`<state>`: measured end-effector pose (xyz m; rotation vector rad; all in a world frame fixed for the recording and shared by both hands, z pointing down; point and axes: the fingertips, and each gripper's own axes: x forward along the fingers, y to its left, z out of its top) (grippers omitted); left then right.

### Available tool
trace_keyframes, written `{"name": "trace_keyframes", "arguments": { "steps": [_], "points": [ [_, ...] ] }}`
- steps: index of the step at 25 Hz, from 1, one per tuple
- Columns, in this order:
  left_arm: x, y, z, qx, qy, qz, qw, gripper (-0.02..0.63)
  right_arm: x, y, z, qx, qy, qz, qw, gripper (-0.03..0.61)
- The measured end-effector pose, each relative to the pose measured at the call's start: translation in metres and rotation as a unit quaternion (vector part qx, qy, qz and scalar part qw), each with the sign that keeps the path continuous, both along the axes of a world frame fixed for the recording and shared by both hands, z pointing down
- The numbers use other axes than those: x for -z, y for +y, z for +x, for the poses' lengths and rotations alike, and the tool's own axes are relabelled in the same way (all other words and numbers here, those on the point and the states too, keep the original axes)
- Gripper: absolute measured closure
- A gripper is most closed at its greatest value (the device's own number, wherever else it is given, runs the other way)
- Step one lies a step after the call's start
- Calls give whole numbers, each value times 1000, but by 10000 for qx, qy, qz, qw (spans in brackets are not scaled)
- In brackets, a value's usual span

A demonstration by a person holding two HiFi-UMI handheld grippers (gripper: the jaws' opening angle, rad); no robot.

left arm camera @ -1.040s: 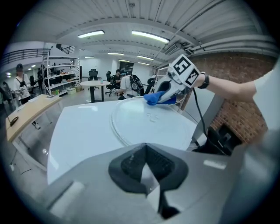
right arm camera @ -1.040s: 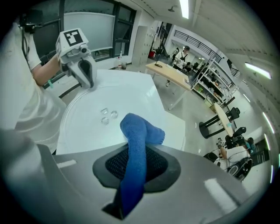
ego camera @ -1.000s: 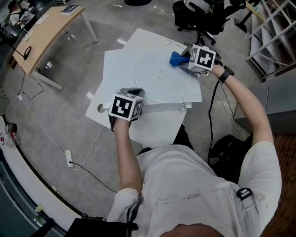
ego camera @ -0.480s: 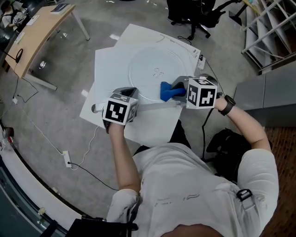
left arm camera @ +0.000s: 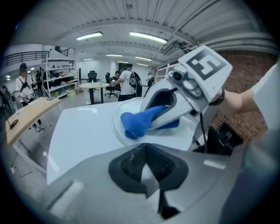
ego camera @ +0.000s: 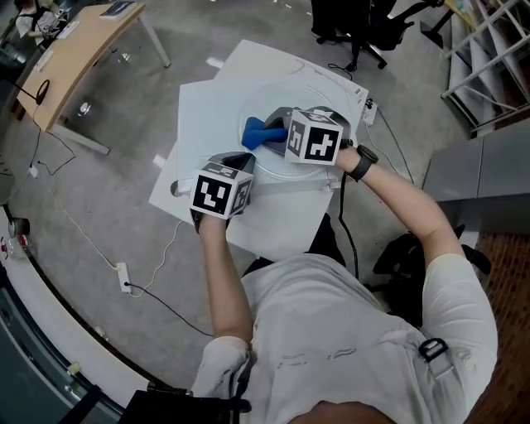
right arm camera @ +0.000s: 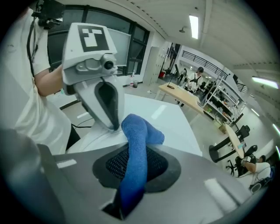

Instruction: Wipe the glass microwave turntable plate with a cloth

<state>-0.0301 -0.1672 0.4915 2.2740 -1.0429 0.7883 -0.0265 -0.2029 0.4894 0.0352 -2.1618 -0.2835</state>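
Note:
The round glass plate point(ego camera: 286, 89) lies on a white table point(ego camera: 199, 116). My right gripper point(ego camera: 277, 129) is shut on a blue cloth point(ego camera: 257, 132) and presses it on the plate's left half. In the right gripper view the cloth point(right arm camera: 134, 144) runs out between the pads and folds onto the plate point(right arm camera: 94, 136). My left gripper point(ego camera: 242, 163) sits at the plate's near-left rim, jaws shut, with a pale sliver between the pads that looks like the rim. From the left gripper view point(left arm camera: 146, 151) the cloth point(left arm camera: 134, 125) and right gripper point(left arm camera: 151, 117) are just ahead.
A wooden desk point(ego camera: 70, 54) stands at the far left and an office chair point(ego camera: 356, 25) behind the table. Metal shelving point(ego camera: 489, 50) and a grey cabinet point(ego camera: 480, 178) are to the right. A cable and power strip point(ego camera: 124, 283) lie on the floor at the left.
The right gripper carried the cloth from the plate's far right round the near edge to its left side. The left gripper kept its place at the rim.

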Motion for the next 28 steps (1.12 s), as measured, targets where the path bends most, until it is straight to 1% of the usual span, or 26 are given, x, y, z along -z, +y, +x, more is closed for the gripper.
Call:
{"name": "trace_keyframes", "arguments": {
  "steps": [2, 5, 6, 9, 12, 15, 17, 20, 23, 25, 28],
  "points": [
    [0, 0, 0, 15, -5, 6, 10000, 614, 0, -23, -4, -130, 9, 189, 9997, 512],
    [-2, 0, 2, 6, 16, -19, 10000, 612, -1, -61, 6, -294, 279, 706, 9967, 512],
    [-2, 0, 3, 4, 24, -29, 10000, 612, -2, -72, 11, -377, 340, 782, 9956, 512],
    [-2, 1, 3, -16, 32, -42, 10000, 614, -4, -94, 32, -804, 291, 564, 9947, 512],
    [-1, 1, 1, -19, 2, 0, 10000, 614, -2, -107, 62, -1147, 306, 427, 9920, 512],
    [-4, -2, -1, -9, -72, 112, 9999, 612, -1, -107, 101, -1374, 446, 322, 9890, 512],
    [-6, -3, -2, -8, -122, 153, 9998, 613, -1, -99, 127, -1439, 581, 267, 9875, 512],
    [-6, -3, -4, -28, -128, 151, 9998, 612, -2, -71, 154, -1364, 772, 91, 9876, 511],
    [-3, -3, -3, -60, -98, 136, 9998, 614, -2, -27, 168, -1103, 953, -105, 9893, 509],
    [-1, -1, 0, -91, -32, 89, 9999, 614, -3, 4, 166, -802, 1067, -119, 9910, 509],
    [0, -2, 2, -99, 7, 70, 9999, 614, -4, 42, 143, -319, 1040, -151, 9939, 509]
  ]
}}
